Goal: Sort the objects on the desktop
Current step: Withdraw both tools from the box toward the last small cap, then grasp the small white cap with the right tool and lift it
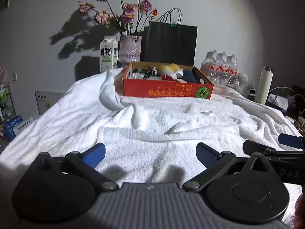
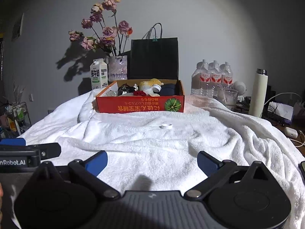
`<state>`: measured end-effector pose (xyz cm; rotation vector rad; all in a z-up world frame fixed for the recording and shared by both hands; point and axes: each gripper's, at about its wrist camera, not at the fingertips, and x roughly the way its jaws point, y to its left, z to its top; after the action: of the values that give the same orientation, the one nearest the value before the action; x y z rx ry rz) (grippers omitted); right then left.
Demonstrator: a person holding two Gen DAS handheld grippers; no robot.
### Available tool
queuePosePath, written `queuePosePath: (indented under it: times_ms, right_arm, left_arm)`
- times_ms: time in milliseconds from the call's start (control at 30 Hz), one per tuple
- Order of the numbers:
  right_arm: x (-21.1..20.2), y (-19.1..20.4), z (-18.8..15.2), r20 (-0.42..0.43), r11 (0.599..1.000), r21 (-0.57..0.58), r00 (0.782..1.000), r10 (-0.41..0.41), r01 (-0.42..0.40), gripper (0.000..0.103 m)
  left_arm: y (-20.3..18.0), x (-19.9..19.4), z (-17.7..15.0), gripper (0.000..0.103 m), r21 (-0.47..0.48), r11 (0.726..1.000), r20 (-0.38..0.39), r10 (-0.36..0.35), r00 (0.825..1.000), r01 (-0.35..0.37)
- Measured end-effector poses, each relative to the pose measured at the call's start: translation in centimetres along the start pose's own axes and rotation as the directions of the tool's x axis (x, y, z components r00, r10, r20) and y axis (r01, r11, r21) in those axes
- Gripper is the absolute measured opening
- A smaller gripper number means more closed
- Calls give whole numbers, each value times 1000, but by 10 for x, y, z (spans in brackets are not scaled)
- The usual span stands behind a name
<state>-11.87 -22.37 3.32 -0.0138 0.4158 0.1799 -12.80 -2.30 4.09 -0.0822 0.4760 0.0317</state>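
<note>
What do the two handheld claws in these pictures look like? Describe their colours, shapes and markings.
Both match: the left claw and right claw each have two blue pads on black jointed linkage arms with silver pivot screws, rounded black housings at either side, and a ribbed grey body between. White lettering shows on the sides: "nRobot.AI" on the left claw and "DAS" on the right.

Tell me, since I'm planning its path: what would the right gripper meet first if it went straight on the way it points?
Probably the rumpled white towel itself, since the open right gripper tilts downward. Beyond that lies the small white bottle cap, then the orange cardboard box; depth is unclear.
</note>
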Motion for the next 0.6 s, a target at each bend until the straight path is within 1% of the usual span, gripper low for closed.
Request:
queuePosePath:
  times_ms: [167,300,467,600]
  right_arm:
    - [9,-6,-5,-30,1000,31,1000,-2,3,101]
    - [26,-7,-1,-50,1000,22,999,13,-12,101]
    - [66,-14,15,-66,999,-2,997,37,-37,100]
    - [113,-23,34,-95,999,8,995,43,-42,98]
  left_arm:
    - [3,9,0,103,-8,1000,-20,0,1000,0]
    - [1,28,10,103,-3,1000,-24,-13,1000,13]
    - [-4,75,27,103,-16,1000,-52,-21,998,20]
    - [-11,120,52,103,-8,998,-112,-56,992,56]
